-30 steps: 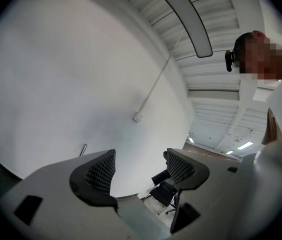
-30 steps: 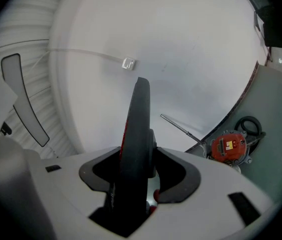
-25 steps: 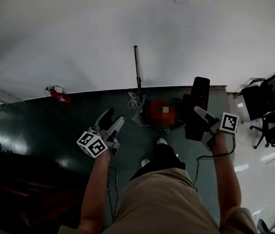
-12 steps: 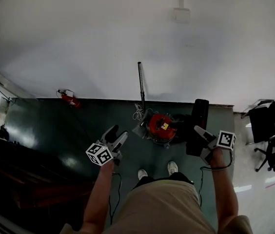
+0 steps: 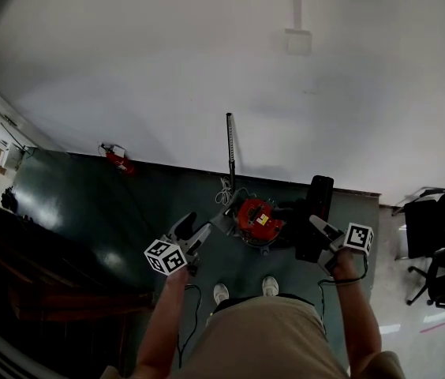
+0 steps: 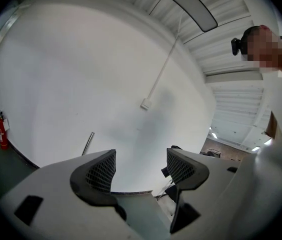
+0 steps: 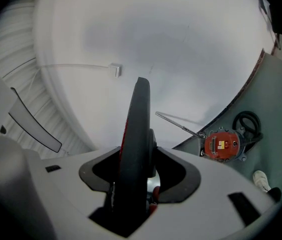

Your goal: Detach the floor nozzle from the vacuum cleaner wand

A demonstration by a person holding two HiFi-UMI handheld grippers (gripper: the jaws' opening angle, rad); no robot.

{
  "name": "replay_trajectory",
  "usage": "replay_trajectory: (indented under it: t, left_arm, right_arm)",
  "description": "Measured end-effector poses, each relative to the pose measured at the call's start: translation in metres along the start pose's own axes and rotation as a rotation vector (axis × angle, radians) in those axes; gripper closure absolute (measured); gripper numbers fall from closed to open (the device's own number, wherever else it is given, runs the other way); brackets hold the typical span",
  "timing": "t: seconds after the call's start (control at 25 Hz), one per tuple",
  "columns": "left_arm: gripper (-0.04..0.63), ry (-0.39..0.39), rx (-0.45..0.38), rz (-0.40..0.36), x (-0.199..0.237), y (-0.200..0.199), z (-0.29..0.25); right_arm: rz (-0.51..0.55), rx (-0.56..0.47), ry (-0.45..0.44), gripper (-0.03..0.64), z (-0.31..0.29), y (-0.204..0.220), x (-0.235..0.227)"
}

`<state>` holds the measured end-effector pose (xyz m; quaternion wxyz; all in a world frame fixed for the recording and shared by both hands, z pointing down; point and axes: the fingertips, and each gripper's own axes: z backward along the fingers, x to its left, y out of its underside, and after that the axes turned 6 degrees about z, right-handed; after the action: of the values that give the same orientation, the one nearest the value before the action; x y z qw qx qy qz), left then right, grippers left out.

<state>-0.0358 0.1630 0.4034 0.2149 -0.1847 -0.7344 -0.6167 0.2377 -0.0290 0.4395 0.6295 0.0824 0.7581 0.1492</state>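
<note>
My right gripper (image 5: 323, 234) is shut on a flat black floor nozzle (image 5: 315, 210), which stands on edge between its pads in the right gripper view (image 7: 136, 149). A round red vacuum cleaner body (image 5: 256, 218) sits on the dark green floor ahead of my feet, also visible in the right gripper view (image 7: 222, 145). Behind it a thin dark wand (image 5: 229, 147) leans against the white wall, apart from the nozzle. My left gripper (image 5: 194, 232) hangs left of the vacuum, and its jaws are open around nothing (image 6: 141, 171).
A red fire extinguisher (image 5: 118, 159) lies by the wall at the left. A white cable coil (image 5: 224, 196) and a black hose (image 7: 246, 121) lie beside the vacuum. Black office chairs (image 5: 443, 243) stand at the right. A dark desk edge (image 5: 17, 290) runs along the left.
Both grippers have sunk and drawn back toward my body, so the vacuum and wall look farther off. The nozzle has stayed in the right gripper; the left stays open.
</note>
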Motion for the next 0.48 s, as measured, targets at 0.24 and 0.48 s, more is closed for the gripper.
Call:
replay_trajectory:
  t: [0.24, 0.48]
  left_arm:
    - [0.265, -0.031, 0.001, 0.02, 0.001, 0.004, -0.006]
    - [0.265, -0.04, 0.028, 0.022, 0.002, 0.011, -0.011]
  right_arm:
    - [0.018, 0.04, 0.003, 0.4, -0.011, -0.01, -0.001]
    - [0.0, 0.054, 0.001, 0.4, -0.015, -0.009, -0.004]
